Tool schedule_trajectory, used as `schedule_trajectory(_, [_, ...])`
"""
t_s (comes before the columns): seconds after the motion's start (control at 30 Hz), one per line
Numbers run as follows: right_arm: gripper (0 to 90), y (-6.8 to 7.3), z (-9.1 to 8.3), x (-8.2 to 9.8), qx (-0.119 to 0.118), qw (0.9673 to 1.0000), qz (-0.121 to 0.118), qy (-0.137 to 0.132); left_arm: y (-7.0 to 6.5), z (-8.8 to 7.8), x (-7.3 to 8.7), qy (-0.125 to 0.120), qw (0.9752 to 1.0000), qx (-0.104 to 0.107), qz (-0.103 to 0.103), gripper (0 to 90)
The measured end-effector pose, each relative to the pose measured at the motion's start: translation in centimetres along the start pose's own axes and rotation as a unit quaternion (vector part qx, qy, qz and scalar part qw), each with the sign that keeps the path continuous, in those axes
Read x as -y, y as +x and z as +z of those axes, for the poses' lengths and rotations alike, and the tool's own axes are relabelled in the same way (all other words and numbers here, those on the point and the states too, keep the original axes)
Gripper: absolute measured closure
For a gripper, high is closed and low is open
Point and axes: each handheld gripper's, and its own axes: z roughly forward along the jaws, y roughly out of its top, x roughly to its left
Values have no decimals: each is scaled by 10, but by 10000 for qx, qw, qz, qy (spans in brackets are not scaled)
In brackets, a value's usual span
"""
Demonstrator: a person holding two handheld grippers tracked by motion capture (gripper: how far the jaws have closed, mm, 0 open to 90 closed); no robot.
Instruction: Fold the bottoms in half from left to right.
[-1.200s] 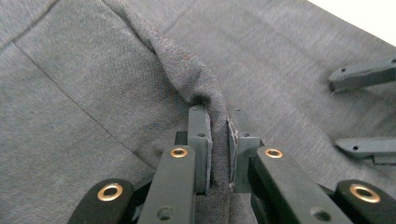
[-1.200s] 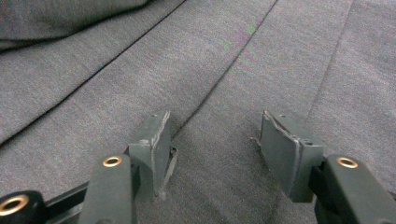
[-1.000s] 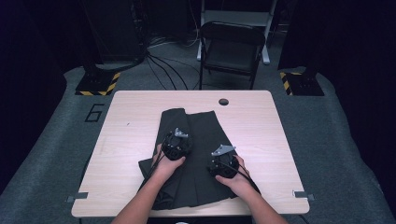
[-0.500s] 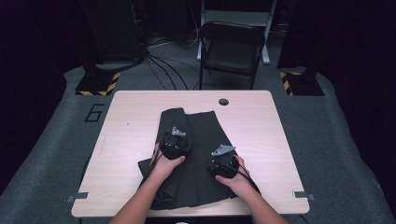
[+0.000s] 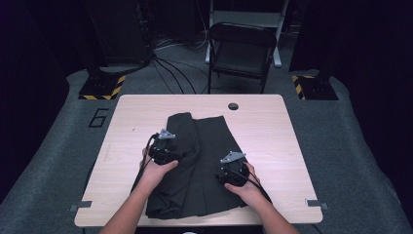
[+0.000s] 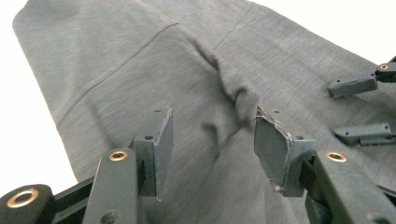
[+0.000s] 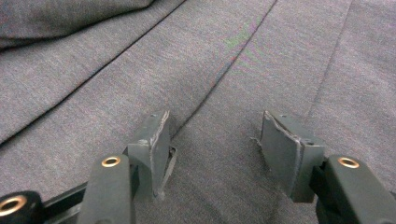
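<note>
Two grippers work over a dark grey garment (image 5: 202, 165) spread on the wooden table (image 5: 272, 126). Nearest the person, the right gripper (image 5: 233, 171) rests low on the cloth's right half, jaws moderately wide with flat fabric between them and nothing pinched; a seam runs up past its left pad (image 7: 156, 140). The left gripper (image 5: 163, 148) sits above the garment's left part, near a folded flap; its jaws have just been opening and stand apart, with only a small crease of cloth lying beyond them, ungripped. Whether either gripper's pads touch the cloth is hard to tell. Farther off, the garment's far edge lies short of a hole (image 5: 233, 106) in the tabletop. Behind the table, a folding chair (image 5: 241, 48) fades into darkness.
</note>
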Motion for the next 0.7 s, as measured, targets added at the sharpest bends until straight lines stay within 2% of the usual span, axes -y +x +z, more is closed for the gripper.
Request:
schedule_trajectory(0.2, [419,0,0,0,-22,10000,-15,-6,15,-22,9,-81,9999,-103,-90,469])
schedule_trajectory(0.3, [418,1,0,0,-13,10000,65,35,22,-30,13,-76,9998,-126,-121,469])
schedule_trajectory(0.4, [418,0,0,-1,-14,10000,-16,5,30,-38,15,-86,9997,-144,-175,469])
schedule_trajectory(0.47, [419,0,1,-1,4,10000,-28,0,34,-40,16,-192,9992,-175,-312,469])
schedule_trajectory(0.53, [422,1,0,-2,-4,10000,-26,63,38,-43,17,-206,9989,-229,-339,469])
schedule_trajectory(0.6, [431,2,-3,-5,-81,9999,2,103,41,-45,18,-168,9989,-308,-322,469])
schedule_trajectory(0.63, [428,4,-4,-8,-123,9999,-18,90,42,-45,19,-249,9984,-338,-376,468])
schedule_trajectory(0.67, [427,6,-7,-11,-173,9998,-106,79,44,-46,19,-172,9988,-289,-363,469])
schedule_trajectory(0.7, [428,10,-9,-15,-210,9997,-123,10,43,-46,19,-216,9983,-307,-443,468])
